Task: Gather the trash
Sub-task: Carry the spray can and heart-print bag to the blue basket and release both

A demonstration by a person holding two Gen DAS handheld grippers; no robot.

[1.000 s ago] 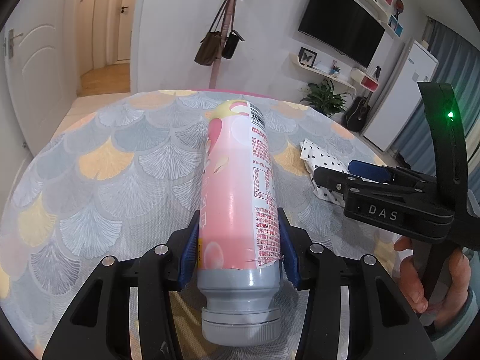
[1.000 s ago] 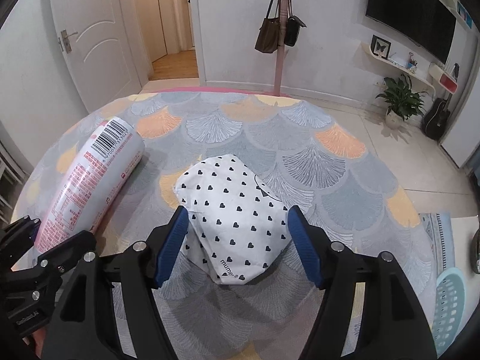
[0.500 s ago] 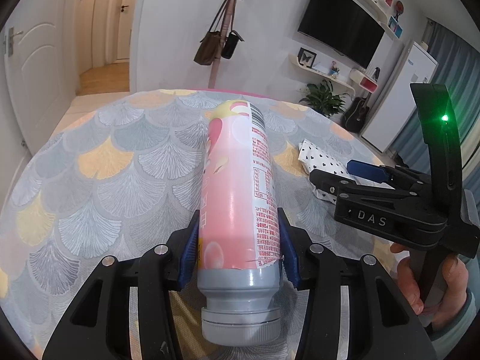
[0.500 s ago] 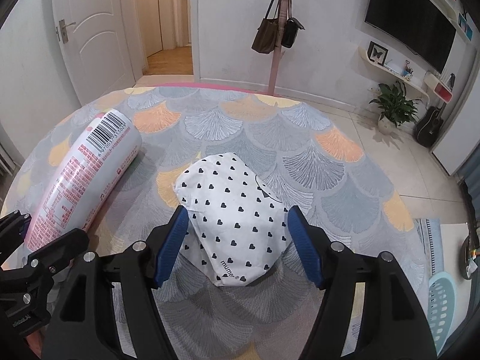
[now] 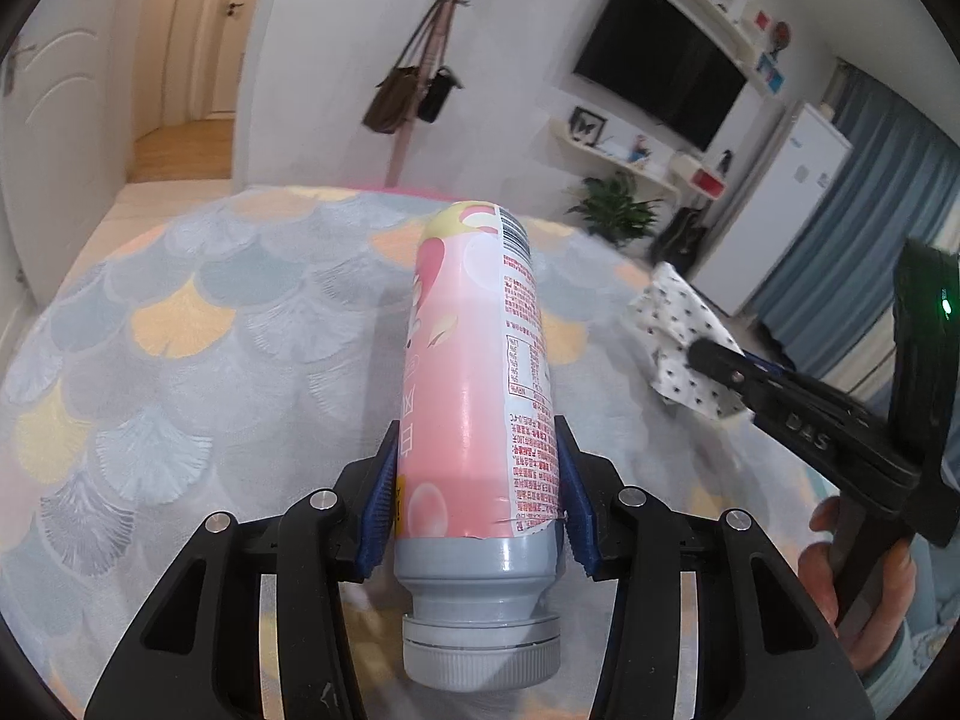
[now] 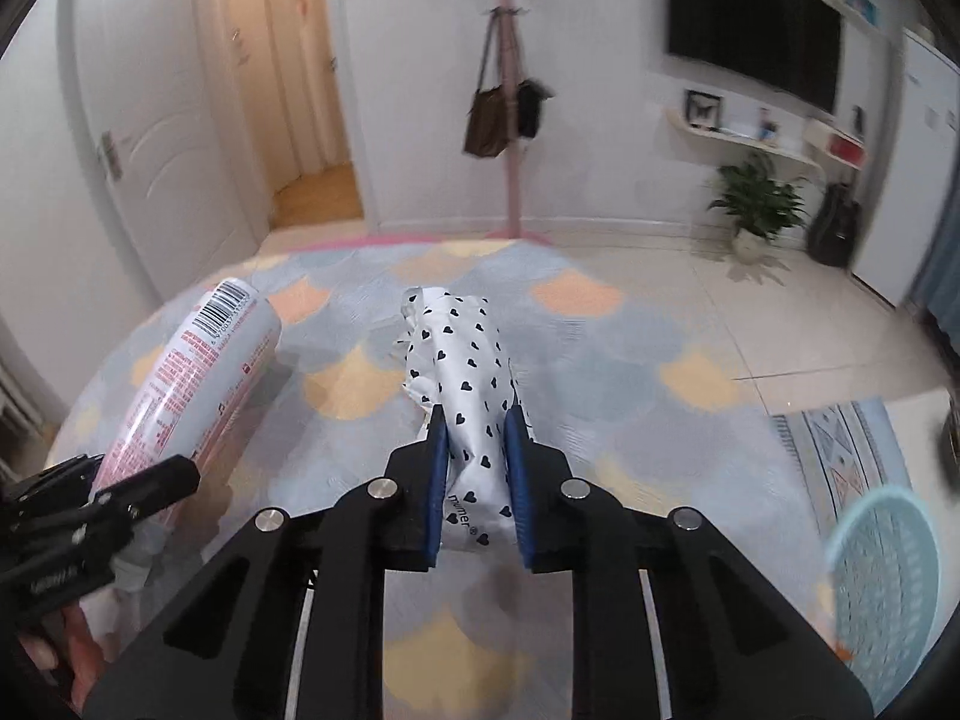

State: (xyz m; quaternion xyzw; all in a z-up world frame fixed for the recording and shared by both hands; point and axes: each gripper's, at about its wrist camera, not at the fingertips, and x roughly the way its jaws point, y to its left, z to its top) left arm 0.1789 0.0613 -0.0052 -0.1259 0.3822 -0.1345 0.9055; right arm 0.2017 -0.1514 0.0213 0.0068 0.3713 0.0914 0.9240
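My left gripper [image 5: 477, 480] is shut on a pink labelled bottle [image 5: 474, 372] with a grey cap, which points away from me above the table. The bottle also shows at the left of the right wrist view [image 6: 198, 384]. My right gripper [image 6: 477, 468] is shut on a white packet with black hearts [image 6: 462, 372], squeezed between the blue pads and lifted off the table. The packet and the right gripper [image 5: 708, 354] also show at the right of the left wrist view.
A round table with a fan-pattern cloth [image 5: 180, 324] lies under both grippers. A light blue basket [image 6: 882, 576] stands on the floor at the lower right, next to a patterned mat [image 6: 840, 450]. A coat stand with bags [image 6: 510, 114] is behind the table.
My right gripper has shut on the heart-print packet and lifted it off the table. My left gripper has risen a little with the bottle.
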